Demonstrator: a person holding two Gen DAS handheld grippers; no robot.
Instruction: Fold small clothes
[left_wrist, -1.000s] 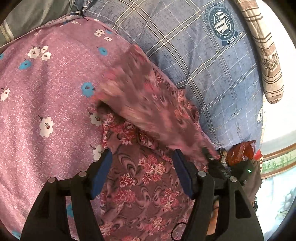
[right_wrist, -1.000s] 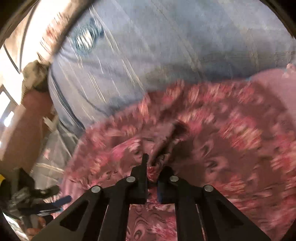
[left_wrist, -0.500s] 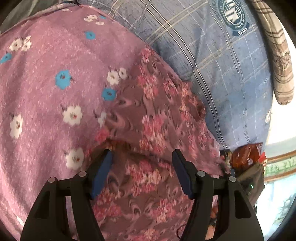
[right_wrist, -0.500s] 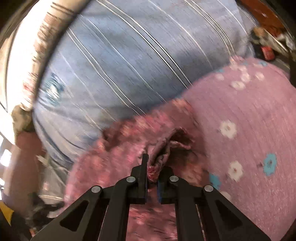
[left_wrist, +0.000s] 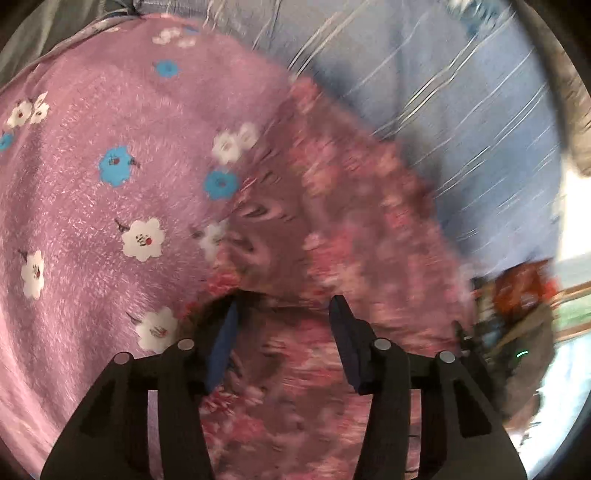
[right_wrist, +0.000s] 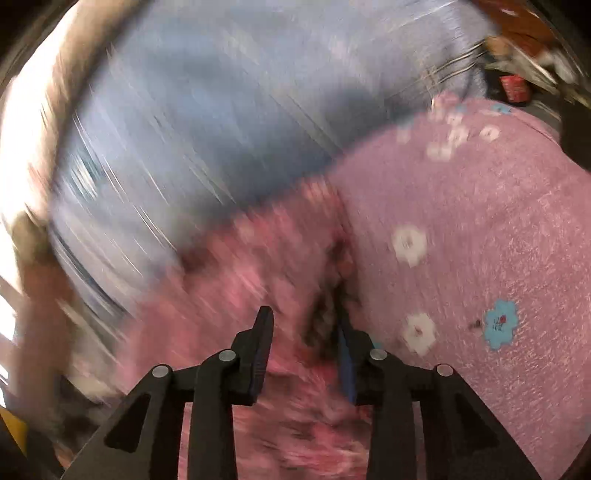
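A maroon garment with pink flowers (left_wrist: 332, 229) lies folded over itself, partly on a pink blanket with blue and white flowers (left_wrist: 92, 221). My left gripper (left_wrist: 285, 301) hangs over the fold's near edge. Its jaws are closing, with the cloth edge between them but the pads not pressing on it. In the right wrist view, which is blurred, the garment (right_wrist: 240, 277) lies beside the blanket (right_wrist: 480, 221). My right gripper (right_wrist: 303, 314) is just above the garment's bunched edge. Its jaws are opening and hold nothing.
A blue checked sheet (left_wrist: 461, 110) covers the bed beyond the garment and also shows in the right wrist view (right_wrist: 203, 110). A red packet and other clutter (left_wrist: 517, 291) lie at the bed's right edge. More clutter (right_wrist: 513, 86) sits past the blanket.
The right gripper carried the pinched cloth across toward the pink blanket, then opened and let it go. The left gripper's jaws narrowed over the fold edge. The garment flap now lies folded over.
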